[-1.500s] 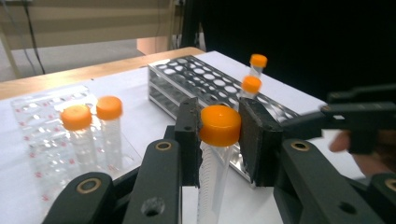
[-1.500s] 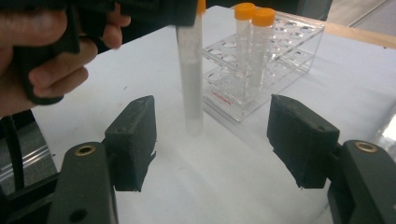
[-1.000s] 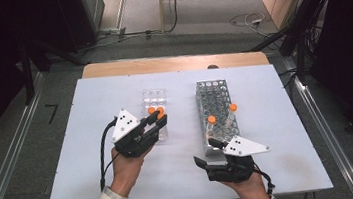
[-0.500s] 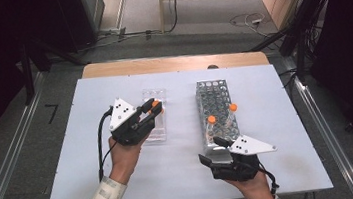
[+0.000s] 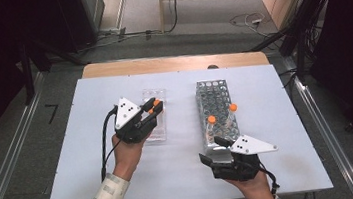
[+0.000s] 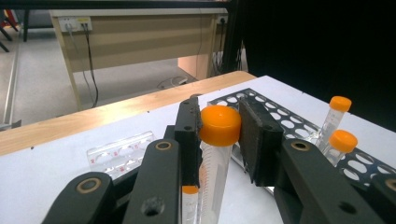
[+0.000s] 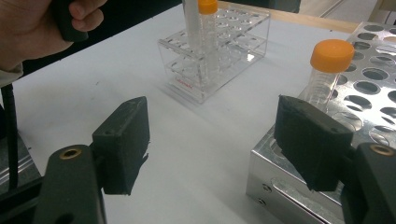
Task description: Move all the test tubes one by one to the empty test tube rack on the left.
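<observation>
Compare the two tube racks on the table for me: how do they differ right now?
The clear rack is see-through plastic, while the metal rack is grey perforated steel. The clear rack is plainly the smaller. The left tool is at an orange-capped tube over the clear rack; the right tool waits open at the metal rack's near corner. Both racks hold orange-capped tubes.

Even overhead light, soft shadows; close views perhaps slightly blurred.

Hand-held gripper [image 7: 210, 140] jaws wide apart; orange-cap tube [image 7: 327, 70] in metal rack [image 7: 373, 84] by rt jaw
</observation>
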